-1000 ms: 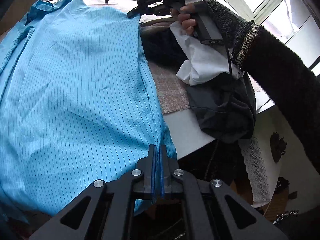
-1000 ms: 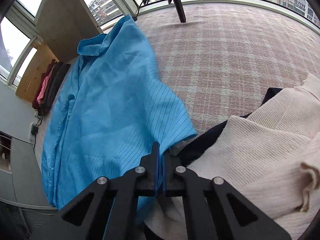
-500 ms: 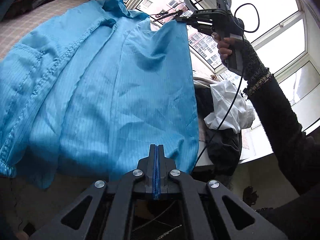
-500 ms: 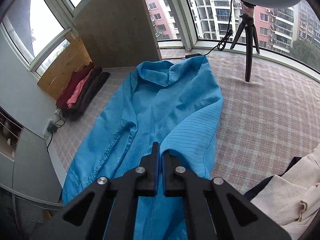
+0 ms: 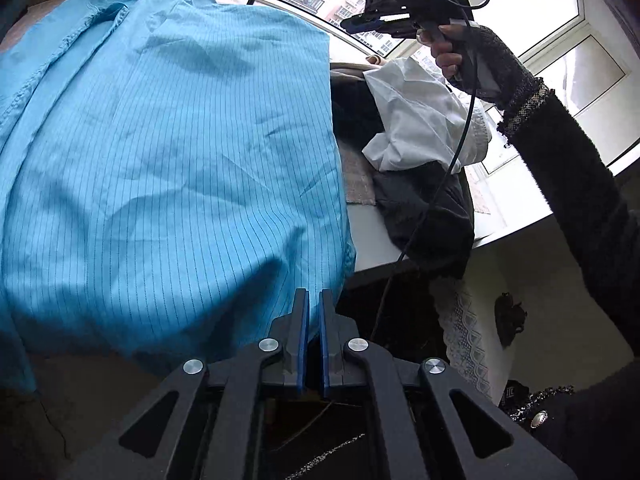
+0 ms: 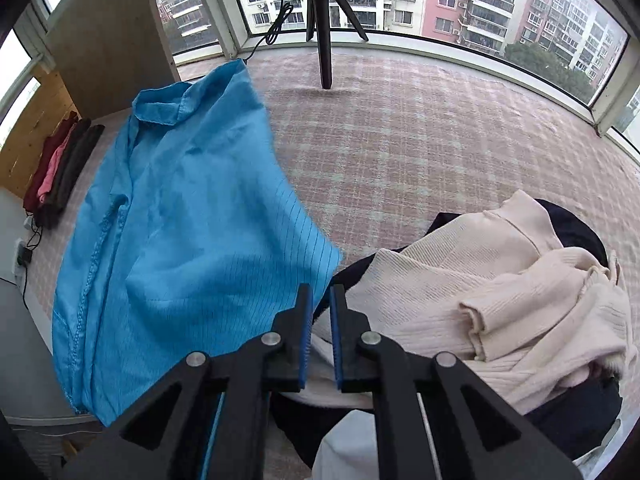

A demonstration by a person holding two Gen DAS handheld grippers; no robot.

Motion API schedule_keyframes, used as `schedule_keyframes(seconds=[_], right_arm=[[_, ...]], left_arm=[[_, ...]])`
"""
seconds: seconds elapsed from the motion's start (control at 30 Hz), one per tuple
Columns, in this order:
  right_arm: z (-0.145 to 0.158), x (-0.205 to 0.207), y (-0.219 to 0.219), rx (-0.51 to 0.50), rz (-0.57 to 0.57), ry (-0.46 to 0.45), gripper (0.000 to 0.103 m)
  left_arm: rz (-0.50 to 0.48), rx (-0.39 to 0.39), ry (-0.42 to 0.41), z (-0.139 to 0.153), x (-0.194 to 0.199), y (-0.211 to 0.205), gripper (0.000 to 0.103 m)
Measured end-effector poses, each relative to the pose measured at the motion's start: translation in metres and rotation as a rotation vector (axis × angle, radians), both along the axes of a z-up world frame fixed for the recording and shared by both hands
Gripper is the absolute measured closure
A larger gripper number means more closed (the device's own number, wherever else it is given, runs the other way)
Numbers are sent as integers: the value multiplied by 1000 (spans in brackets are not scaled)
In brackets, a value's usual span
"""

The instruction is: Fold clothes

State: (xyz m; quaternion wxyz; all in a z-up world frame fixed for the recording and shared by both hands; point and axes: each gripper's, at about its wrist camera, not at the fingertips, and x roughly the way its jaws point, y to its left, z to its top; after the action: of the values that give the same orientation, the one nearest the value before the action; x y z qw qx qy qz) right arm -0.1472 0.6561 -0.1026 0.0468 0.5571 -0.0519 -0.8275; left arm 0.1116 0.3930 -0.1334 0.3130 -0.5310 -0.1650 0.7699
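A light blue pinstriped shirt (image 5: pixel 172 152) lies spread on the checked table cover, collar at the far end; it also shows in the right wrist view (image 6: pixel 180 248). My left gripper (image 5: pixel 313 300) stands slightly open and empty just off the shirt's near hem corner. My right gripper (image 6: pixel 321 296) is slightly open and empty, beside the shirt's right edge and above the clothes pile. The right gripper also shows in the left wrist view (image 5: pixel 360 24), held up in the air to the right of the shirt.
A pile of clothes with a cream knit sweater (image 6: pixel 500 292), a white garment (image 5: pixel 420 120) and dark pieces (image 5: pixel 428 208) lies right of the shirt. A tripod (image 6: pixel 324 32) stands at the window. Folded dark and pink clothes (image 6: pixel 60 168) lie far left. The table edge (image 5: pixel 380 248) is near.
Both grippers were shut on the shirt's edge and lifted it; now both have opened a little and let go, and the shirt lies flat again.
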Motion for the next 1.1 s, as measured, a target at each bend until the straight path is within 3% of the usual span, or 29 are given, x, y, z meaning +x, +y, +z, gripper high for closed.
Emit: schedule_keyframes(seconds=[0.07,0.13,0.2,0.3,0.37,0.47,0.7,0.77,0.97,1.0,1.03,1.07,1.1], right_arm=[[4,15,0,-28,17,25,90],[6,26,0,-53,33,47,73],[7,29,-3,-55,40,75,66],[-1,26,-4,-86,42,78,66],[-12,20,-6,-106,34,55,66],[-28,9,-6,-107,15,22,66],[-57,-19,8,-213,-23,-55,60],[-61,-25,10,-165,-36,-54,54],[-89,-37,4,-106,-21,-63,46],[-90,-38,0,-83,-9,-41,46],[-85,-35,-5,-75,0,-8,59],[-79,-32,-9,-67,9,26,74],[-73,-30,-14,-57,18,58,101]], left_arm=[[-33,-15,-23,-4,-6,13,98],[-55,-53,-18,-2,-12,28,95],[-77,-69,-9,2,-16,43,70],[-112,-143,42,1,-20,68,65],[-132,-238,80,-5,-24,87,69],[-133,-250,60,-16,-30,90,102],[-78,-75,28,6,-35,50,102],[-45,-41,25,13,-36,33,102],[-7,-133,22,13,-40,25,102],[-6,-149,24,17,-42,28,102],[-15,-160,26,19,-42,29,102],[-23,-170,28,21,-42,31,102],[-23,-178,38,24,-41,29,102]])
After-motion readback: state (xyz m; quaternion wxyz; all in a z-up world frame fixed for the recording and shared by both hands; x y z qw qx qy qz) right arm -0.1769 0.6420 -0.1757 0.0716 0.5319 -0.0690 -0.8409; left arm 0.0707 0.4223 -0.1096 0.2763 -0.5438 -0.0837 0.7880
